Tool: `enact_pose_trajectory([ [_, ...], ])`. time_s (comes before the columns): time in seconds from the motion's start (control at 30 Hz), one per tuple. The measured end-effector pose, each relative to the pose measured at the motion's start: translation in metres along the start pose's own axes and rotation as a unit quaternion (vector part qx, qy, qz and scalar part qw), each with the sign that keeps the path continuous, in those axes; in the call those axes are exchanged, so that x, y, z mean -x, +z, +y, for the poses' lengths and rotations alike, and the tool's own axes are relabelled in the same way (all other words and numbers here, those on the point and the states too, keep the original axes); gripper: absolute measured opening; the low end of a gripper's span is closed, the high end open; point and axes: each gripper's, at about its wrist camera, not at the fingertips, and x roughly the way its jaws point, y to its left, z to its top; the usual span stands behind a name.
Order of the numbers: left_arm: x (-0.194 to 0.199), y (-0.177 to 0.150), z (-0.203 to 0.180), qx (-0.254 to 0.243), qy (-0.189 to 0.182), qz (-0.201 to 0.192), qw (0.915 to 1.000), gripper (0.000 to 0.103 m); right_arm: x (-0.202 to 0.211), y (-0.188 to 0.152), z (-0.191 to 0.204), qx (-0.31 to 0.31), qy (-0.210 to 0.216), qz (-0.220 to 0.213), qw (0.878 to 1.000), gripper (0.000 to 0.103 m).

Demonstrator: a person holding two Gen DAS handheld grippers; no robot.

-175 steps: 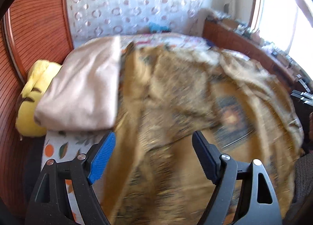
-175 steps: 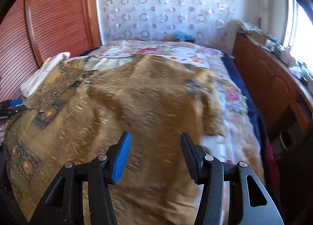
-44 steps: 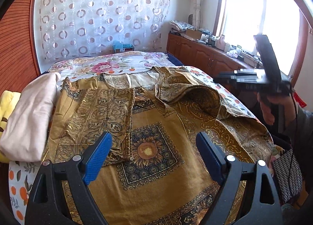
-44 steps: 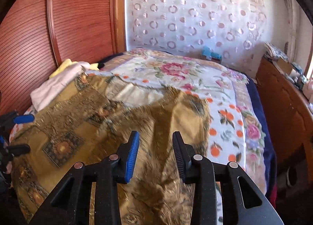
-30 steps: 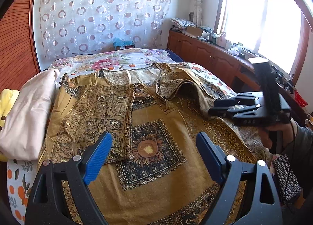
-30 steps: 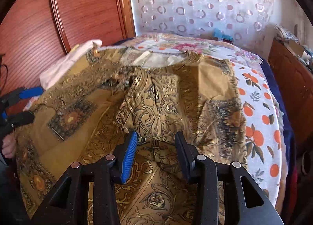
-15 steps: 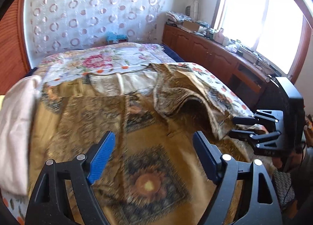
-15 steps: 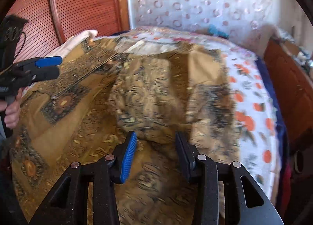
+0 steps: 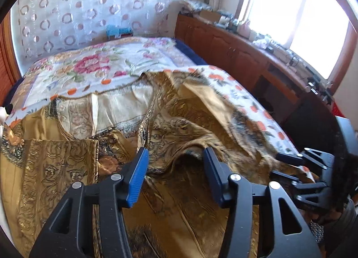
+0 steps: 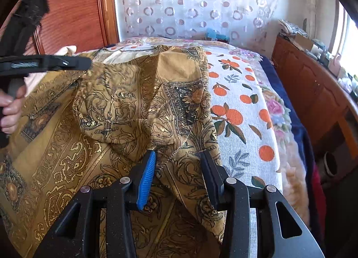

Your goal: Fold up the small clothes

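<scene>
A gold patterned garment [image 9: 67, 168] lies spread on the bed, its left side folded inward and its right side bunched into a raised fold [image 9: 192, 137]. It also fills the right wrist view [image 10: 125, 110]. My left gripper [image 9: 175, 164] is open, just in front of the raised fold's edge. My right gripper [image 10: 176, 164] is open over the garment's right edge; it also shows at the right of the left wrist view [image 9: 290, 168]. The left gripper shows at the upper left of the right wrist view [image 10: 67, 63].
The bed has a floral and orange-print cover [image 10: 241, 110]. A wooden cabinet [image 9: 235, 52] with clutter runs along the right under a window. A wooden headboard [image 10: 73, 11] and a spotted curtain [image 9: 89, 7] stand behind. A pale folded cloth [image 10: 67, 50] lies at the bed's left edge.
The left gripper moved forward and right toward the raised fold and its jaws narrowed. The right gripper let the folded-over right side drop and now hovers open over its edge.
</scene>
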Motion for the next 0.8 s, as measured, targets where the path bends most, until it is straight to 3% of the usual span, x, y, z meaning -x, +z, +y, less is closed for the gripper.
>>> enact_pose_trajectory([
  [0.23,-0.021,-0.008,0.006,0.005,0.010,0.037,0.9993,0.052,-0.002,-0.003,-0.003,-0.003,0.003,-0.004,1.000,0.043],
  [0.47,-0.024,-0.007,-0.001,-0.019,0.024,0.037,0.9988,0.052,-0.002,-0.003,-0.006,-0.008,0.009,-0.005,1.000,0.044],
  [0.5,-0.024,-0.008,-0.004,-0.032,0.029,0.032,0.9985,0.042,-0.002,-0.003,-0.006,-0.008,0.009,-0.005,1.000,0.044],
  [0.53,-0.020,-0.007,-0.007,-0.050,0.041,0.021,0.9977,0.032,-0.002,-0.003,-0.006,-0.008,0.009,-0.005,1.000,0.044],
  [0.57,-0.018,-0.006,-0.007,-0.058,0.048,0.017,0.9970,0.028,-0.002,-0.003,-0.006,-0.008,0.009,-0.005,1.000,0.044],
  [0.6,-0.014,-0.004,-0.006,-0.062,0.054,0.010,0.9965,0.028,-0.002,-0.003,-0.006,-0.008,0.010,-0.005,1.000,0.044],
  [0.7,0.002,0.004,-0.002,-0.085,0.129,-0.020,0.9878,0.028,-0.002,-0.003,-0.007,-0.010,0.011,-0.005,1.000,0.044],
  [0.8,0.021,0.018,0.017,-0.063,0.138,-0.040,0.9876,0.028,-0.002,-0.003,-0.007,-0.010,0.011,-0.005,1.000,0.044],
])
